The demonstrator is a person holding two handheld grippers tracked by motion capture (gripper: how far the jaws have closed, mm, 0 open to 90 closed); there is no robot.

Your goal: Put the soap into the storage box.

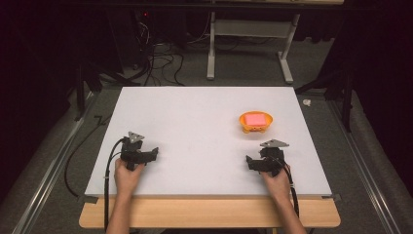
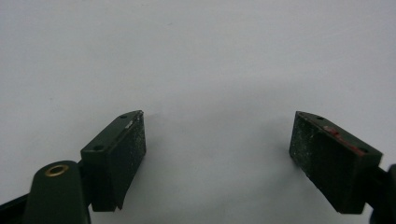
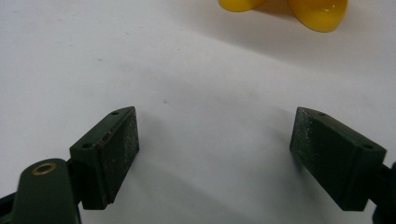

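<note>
Just orange bowl beyond right hand-held gripper

No text, label, brand, number or sign can be read in any of the views.
</note>
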